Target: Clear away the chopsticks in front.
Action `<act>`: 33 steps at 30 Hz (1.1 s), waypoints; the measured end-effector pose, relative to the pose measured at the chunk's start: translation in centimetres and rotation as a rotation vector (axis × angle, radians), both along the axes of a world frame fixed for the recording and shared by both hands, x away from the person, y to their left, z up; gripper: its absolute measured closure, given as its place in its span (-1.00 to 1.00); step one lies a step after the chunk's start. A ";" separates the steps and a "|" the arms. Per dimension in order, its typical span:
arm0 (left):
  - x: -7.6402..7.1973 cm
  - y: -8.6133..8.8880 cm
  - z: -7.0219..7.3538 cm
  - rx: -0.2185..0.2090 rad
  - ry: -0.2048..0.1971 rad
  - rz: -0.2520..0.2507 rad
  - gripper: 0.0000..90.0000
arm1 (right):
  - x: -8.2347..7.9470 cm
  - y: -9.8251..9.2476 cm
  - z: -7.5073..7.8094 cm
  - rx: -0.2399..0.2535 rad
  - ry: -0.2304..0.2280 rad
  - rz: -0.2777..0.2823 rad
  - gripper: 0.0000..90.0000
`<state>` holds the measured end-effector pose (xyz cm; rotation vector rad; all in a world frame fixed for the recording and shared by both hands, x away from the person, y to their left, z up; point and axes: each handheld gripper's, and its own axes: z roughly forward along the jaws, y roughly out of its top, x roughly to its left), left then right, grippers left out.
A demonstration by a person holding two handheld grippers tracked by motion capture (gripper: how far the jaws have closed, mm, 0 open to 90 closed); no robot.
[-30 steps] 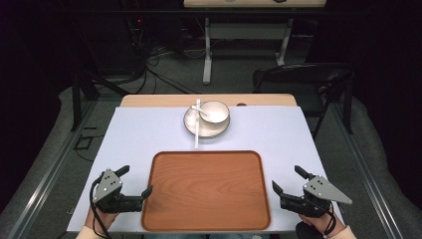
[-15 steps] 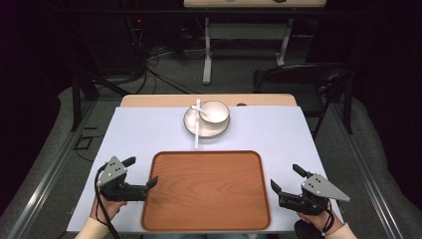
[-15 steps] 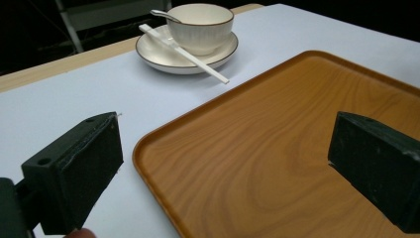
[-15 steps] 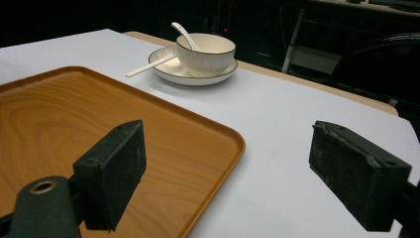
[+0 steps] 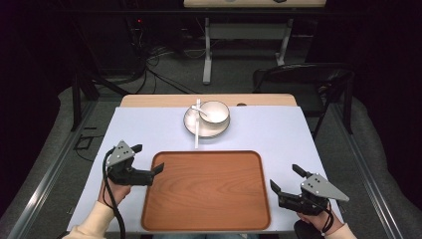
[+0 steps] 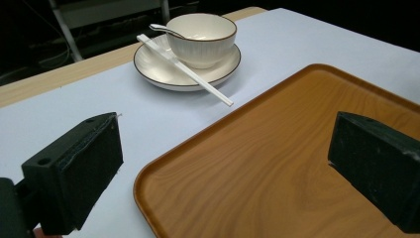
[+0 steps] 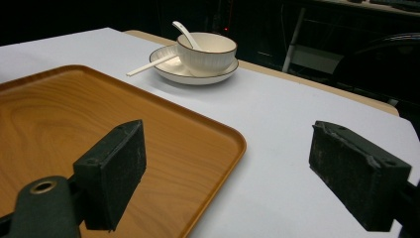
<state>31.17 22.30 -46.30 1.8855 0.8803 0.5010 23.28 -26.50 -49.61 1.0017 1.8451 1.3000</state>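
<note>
Across the white table cover [image 5: 278, 134], I keep the left gripper [image 5: 148, 164] and right gripper [image 5: 284, 179] wide open and empty, flanking the wooden tray [image 5: 206, 189] for a two-sided grip, the bowl [image 5: 215, 112] standing beyond.

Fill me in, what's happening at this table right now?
A person holds a two-jaw gripper in each hand over a table with a white cover. The left gripper is open, its jaws straddling the left rim of the empty wooden tray. The right gripper is open too, just off the tray's right edge, holding nothing. Beyond the tray, a bowl with a spoon in it sits on a plate, with chopsticks laid across the plate's rim. Nothing is gripped yet.
</note>
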 end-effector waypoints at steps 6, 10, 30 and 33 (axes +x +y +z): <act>1.6 -0.5 0.2 -0.005 0.055 0.019 -0.99 | 0.1 -0.1 0.0 0.011 0.001 -0.002 -0.69; 3.0 -1.1 0.3 -0.012 0.114 0.022 -0.96 | 0.1 0.0 0.0 -0.001 -0.002 0.003 -0.69; 10.1 -5.8 1.7 0.044 0.218 0.017 -0.98 | -0.2 -0.2 0.0 0.002 -0.003 -0.003 -0.69; 11.9 -6.9 1.8 0.072 0.254 0.042 -1.00 | -0.2 -0.3 0.0 0.006 -0.008 -0.003 -0.69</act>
